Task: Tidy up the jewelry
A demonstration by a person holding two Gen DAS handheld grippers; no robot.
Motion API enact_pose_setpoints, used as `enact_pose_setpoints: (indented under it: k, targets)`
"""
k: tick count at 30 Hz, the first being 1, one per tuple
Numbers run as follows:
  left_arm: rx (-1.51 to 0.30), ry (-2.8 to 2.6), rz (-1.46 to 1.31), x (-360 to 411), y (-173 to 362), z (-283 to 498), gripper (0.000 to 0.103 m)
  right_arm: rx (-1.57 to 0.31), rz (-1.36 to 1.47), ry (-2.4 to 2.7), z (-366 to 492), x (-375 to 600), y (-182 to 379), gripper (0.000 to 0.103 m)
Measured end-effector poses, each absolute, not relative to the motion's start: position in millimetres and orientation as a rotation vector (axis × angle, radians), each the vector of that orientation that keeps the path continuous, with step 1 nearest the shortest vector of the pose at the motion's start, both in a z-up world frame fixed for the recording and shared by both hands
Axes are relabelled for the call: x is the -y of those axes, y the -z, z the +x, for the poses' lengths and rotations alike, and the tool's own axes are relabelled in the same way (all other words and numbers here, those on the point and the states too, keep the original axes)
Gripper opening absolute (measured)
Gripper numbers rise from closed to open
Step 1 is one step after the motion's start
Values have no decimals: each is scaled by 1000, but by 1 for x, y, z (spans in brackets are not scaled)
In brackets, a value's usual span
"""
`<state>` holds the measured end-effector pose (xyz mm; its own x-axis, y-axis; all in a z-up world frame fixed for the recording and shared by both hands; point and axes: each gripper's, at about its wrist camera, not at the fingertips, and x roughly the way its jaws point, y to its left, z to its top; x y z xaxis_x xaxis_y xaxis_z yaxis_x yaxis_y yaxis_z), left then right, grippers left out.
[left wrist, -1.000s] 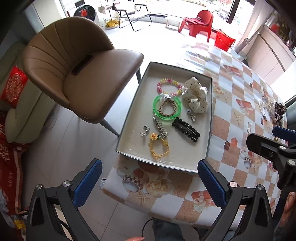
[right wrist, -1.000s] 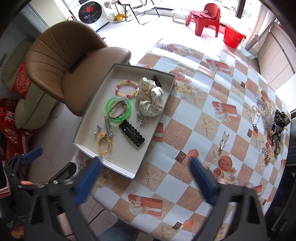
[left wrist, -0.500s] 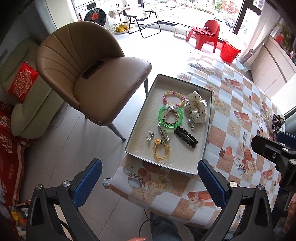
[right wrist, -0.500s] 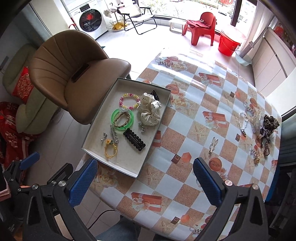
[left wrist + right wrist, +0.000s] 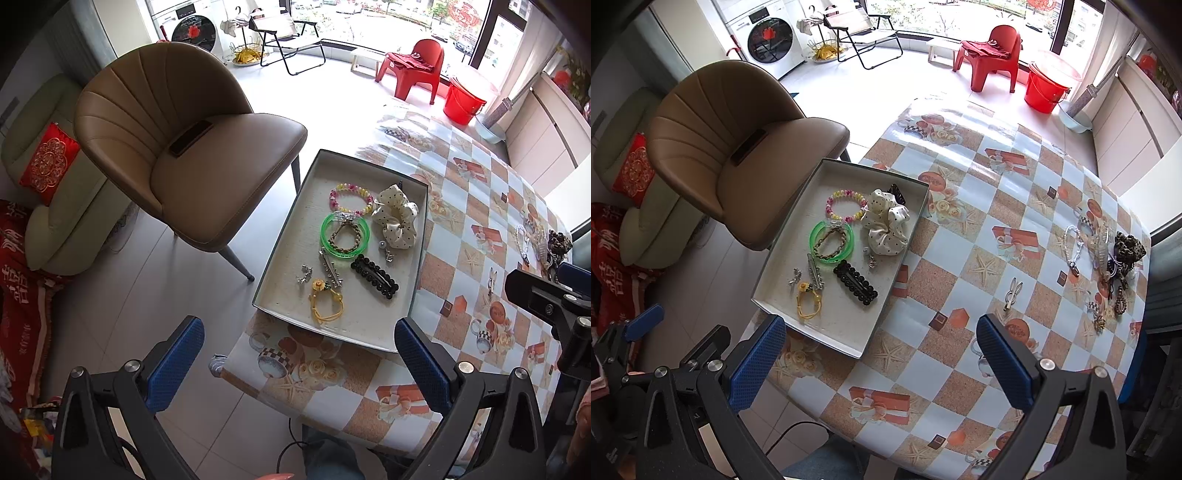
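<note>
A grey tray (image 5: 284, 236) (image 5: 783, 258) lies at the table's left edge. It holds a green bangle (image 5: 345, 232) (image 5: 832, 240), a beaded bracelet (image 5: 351, 198), a polka-dot scrunchie (image 5: 396, 217) (image 5: 886, 225), a black hair clip (image 5: 374, 276) (image 5: 855, 282), a yellow cord bracelet (image 5: 326, 304) and small silver pieces. More jewelry (image 5: 1108, 258) lies loose at the table's far right, with a silver clip (image 5: 1012, 294) nearer. My left gripper (image 5: 299, 365) is open and empty, high above the table's near edge. My right gripper (image 5: 882, 362) is open and empty, also held high.
A brown chair (image 5: 184, 147) stands left of the table. The table has a checked patterned cloth (image 5: 997, 221). A pale sofa with a red cushion (image 5: 48, 162) is further left. Red chair and bucket (image 5: 1045, 88) stand far back.
Both grippers have risen and pulled back from the table, so the tray and table look smaller. Both stay open. Nothing on the table moved.
</note>
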<state>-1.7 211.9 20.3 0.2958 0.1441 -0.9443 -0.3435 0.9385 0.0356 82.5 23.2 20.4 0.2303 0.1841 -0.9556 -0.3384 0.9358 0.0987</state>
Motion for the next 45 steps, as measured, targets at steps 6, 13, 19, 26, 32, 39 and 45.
enact_pose_setpoints:
  k: [6,13,19,26,32,39,45]
  targets:
    - [-1231,-327,-188,-212,-20,-1,103,-1292,-139,-362,83,-23,-20,103]
    - [-1231,-327,-185,-212,-20,0,103,-1292,-138,-360,83,-24,-19,103]
    - [-1231,-327,-184,-212,-20,0,103,-1292,-138,-360,83,-24,-19,103]
    - [-1232,-326,-184,-212,-20,0,103,-1293,-138,-358,84,-24,-19,103]
    - [-1232,-327,-184,-212,-20,1,103,-1293,-138,-360,83,-24,-19,103]
    - [-1233,-325,-183,-213,-19,1,103,-1293,-138,-359,83,-24,-20,103]
    - [-1233,-325,-181,-213,-19,1,103,-1294,-138,-360,83,-24,-20,103]
